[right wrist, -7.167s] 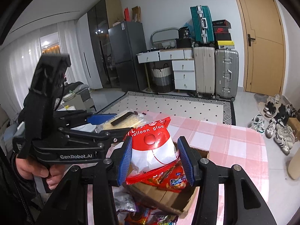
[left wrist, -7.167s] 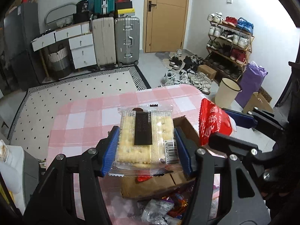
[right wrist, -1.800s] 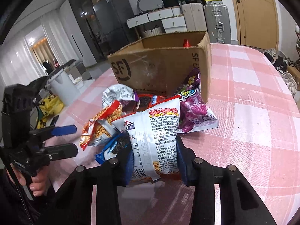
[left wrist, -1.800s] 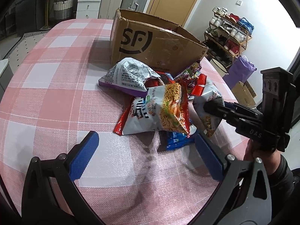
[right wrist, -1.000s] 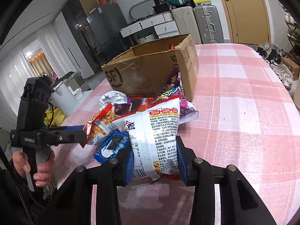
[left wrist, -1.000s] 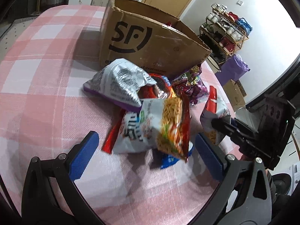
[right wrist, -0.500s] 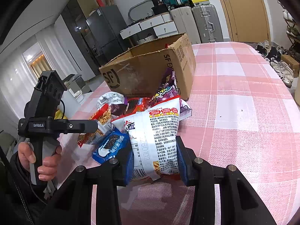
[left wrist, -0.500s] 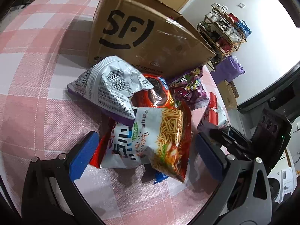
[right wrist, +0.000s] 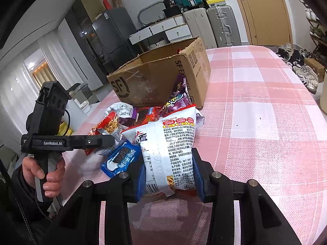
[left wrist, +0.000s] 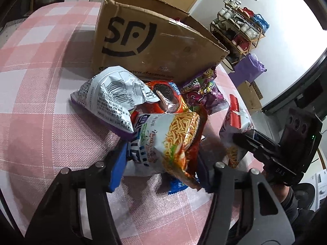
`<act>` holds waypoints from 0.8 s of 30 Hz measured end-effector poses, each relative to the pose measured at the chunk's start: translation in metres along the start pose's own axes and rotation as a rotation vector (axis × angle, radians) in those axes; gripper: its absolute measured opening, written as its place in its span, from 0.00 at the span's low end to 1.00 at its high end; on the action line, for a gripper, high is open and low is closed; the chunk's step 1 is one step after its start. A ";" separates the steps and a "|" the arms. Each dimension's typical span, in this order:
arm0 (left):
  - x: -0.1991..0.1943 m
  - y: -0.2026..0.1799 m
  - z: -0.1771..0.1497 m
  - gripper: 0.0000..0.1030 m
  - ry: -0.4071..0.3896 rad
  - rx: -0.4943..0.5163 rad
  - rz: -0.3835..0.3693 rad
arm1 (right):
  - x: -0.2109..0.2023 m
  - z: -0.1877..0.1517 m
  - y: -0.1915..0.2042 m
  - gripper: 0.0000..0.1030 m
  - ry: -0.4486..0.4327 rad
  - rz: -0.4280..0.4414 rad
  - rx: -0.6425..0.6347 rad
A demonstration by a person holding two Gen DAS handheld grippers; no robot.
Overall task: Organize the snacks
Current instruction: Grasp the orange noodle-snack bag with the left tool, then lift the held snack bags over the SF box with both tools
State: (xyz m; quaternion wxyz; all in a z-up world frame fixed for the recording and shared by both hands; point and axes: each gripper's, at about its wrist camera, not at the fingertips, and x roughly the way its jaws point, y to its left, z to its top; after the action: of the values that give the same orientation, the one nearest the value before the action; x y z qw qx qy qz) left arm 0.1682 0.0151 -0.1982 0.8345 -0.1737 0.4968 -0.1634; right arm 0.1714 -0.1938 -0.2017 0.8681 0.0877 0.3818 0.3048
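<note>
Left wrist view: left gripper (left wrist: 161, 163) closing on noodle-snack bag (left wrist: 167, 140) at lower centre, right gripper (right wrist: 168, 175) clamping white bag (right wrist: 171, 151); slick foil could slip out.

You've got the cardboard box (left wrist: 159, 47) at twelve o'clock on the counter (left wrist: 40, 94), and the snack pile sits right before it. At ten o'clock lies the crumpled bag (left wrist: 111, 97), the cookie pack (left wrist: 165, 96) beside it, the candy bag (left wrist: 202, 88) at one o'clock.
</note>
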 end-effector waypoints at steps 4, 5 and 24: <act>0.002 -0.004 -0.004 0.53 0.002 0.006 0.007 | -0.003 0.002 0.002 0.38 -0.007 -0.001 -0.004; 0.002 -0.006 -0.005 0.53 -0.004 0.010 0.012 | -0.005 0.002 0.003 0.38 -0.010 -0.002 -0.005; -0.073 -0.015 -0.020 0.53 -0.104 0.087 0.025 | -0.032 0.017 0.035 0.38 -0.078 0.039 -0.047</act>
State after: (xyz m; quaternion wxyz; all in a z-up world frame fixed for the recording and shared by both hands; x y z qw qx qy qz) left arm 0.1161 0.0318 -0.1434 0.8680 -0.1393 0.4471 -0.1652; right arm 0.1504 -0.1832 -0.1572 0.8780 0.0864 0.3388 0.3268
